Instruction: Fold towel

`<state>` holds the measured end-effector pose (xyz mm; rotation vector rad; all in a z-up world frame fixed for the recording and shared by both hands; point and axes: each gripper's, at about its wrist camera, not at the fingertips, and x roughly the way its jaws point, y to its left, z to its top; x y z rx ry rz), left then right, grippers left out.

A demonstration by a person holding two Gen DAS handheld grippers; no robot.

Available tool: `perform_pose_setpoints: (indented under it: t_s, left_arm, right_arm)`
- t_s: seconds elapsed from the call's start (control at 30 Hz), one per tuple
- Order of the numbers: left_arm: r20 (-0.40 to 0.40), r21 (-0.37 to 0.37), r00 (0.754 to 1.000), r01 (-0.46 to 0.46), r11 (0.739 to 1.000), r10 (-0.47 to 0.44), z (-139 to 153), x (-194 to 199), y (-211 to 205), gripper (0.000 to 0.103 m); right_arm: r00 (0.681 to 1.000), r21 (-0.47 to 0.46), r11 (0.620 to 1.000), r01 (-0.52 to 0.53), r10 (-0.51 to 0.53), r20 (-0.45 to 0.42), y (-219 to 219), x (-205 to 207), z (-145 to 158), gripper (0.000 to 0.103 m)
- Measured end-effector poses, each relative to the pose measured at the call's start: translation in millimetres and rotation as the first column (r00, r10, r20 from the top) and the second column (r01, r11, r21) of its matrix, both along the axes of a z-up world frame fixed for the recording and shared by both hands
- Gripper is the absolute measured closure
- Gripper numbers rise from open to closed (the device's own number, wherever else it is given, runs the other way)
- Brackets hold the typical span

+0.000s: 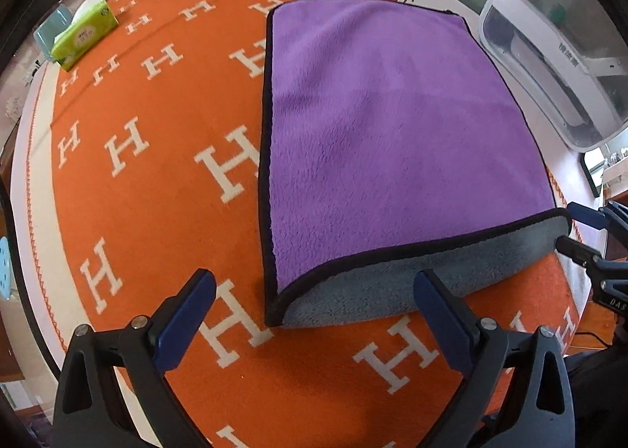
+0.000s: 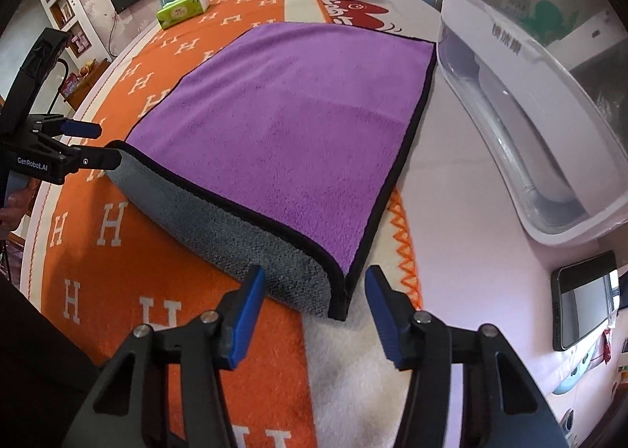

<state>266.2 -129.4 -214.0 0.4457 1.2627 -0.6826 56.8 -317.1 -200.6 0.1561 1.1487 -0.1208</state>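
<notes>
The purple towel is laid folded on the orange blanket covering the bench. Both the left claw and the right claw are held released just before its near fold.

One towel, two hand-held grippers, one tissue pack, one phone.

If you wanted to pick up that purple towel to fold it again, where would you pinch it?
Pinch the two near corners of the towel, where the folded edge bulges up showing its grey underside. Come in low from the near side: the left gripper and right gripper both sit open at those corners. The raised roll gives the fingers something to close on; elsewhere it lies flat on the orange cloth.
</notes>
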Motion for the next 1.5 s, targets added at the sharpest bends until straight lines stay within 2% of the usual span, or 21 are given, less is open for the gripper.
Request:
perform_pose_setpoints:
  t_s: [0.17,0.33,0.47,0.53,0.6,0.73,0.83,0.87,1.23,1.5]
  left_arm:
    - [-0.040,-0.019,0.999,0.004,1.000,-0.004,-7.3,2.2,2.4,0.016]
    - [-0.066,-0.018,0.997,0.031,0.999,-0.033,-11.9,1.5,0.2,0.039]
    - [-0.069,-0.025,0.997,0.045,0.999,-0.047,-12.1,-3.4,0.9,0.049]
    - [-0.067,-0.022,0.997,0.041,0.999,-0.043,-11.7,-4.2,1.2,0.060]
    - [-0.068,-0.024,0.997,0.033,0.999,-0.035,-11.0,-4.0,2.9,0.067]
    - [-0.065,-0.021,0.998,0.013,1.000,-0.014,-11.0,-2.7,8.8,0.090]
    - [-0.063,-0.024,0.998,0.002,1.000,-0.003,-9.8,-2.9,12.1,0.094]
    - [-0.064,-0.025,0.998,0.001,1.000,-0.003,-9.5,-2.8,12.4,0.095]
    - [-0.041,-0.005,0.999,0.006,1.000,-0.006,-7.4,-1.0,8.9,0.096]
    - [-0.009,-0.008,1.000,0.013,1.000,-0.013,4.6,-6.2,12.2,0.096]
  right_arm:
    - [1.000,0.015,1.000,0.000,0.000,-0.012,-1.2,1.1,-3.1,0.061]
    - [1.000,0.017,1.000,0.000,0.000,-0.014,-0.1,0.0,-2.8,0.066]
    - [1.000,0.016,1.000,0.003,-0.003,-0.012,1.1,-1.0,-1.8,0.072]
    - [1.000,0.016,1.000,0.008,-0.008,-0.011,0.7,-1.5,-1.3,0.076]
    - [1.000,0.019,1.000,0.012,-0.011,-0.008,0.0,-2.5,-0.5,0.079]
    - [1.000,0.022,1.000,0.016,-0.016,-0.008,-1.7,-2.8,0.2,0.087]
    - [1.000,0.022,1.000,0.022,-0.022,-0.004,-3.0,-3.8,1.2,0.098]
    - [1.000,0.022,0.999,0.026,-0.026,0.000,-3.9,-4.1,2.0,0.098]
    - [0.999,0.026,0.999,0.032,-0.032,0.010,-7.6,-4.1,4.4,0.100]
    - [0.998,0.029,0.999,0.032,-0.034,0.052,-8.8,-9.9,17.3,0.100]
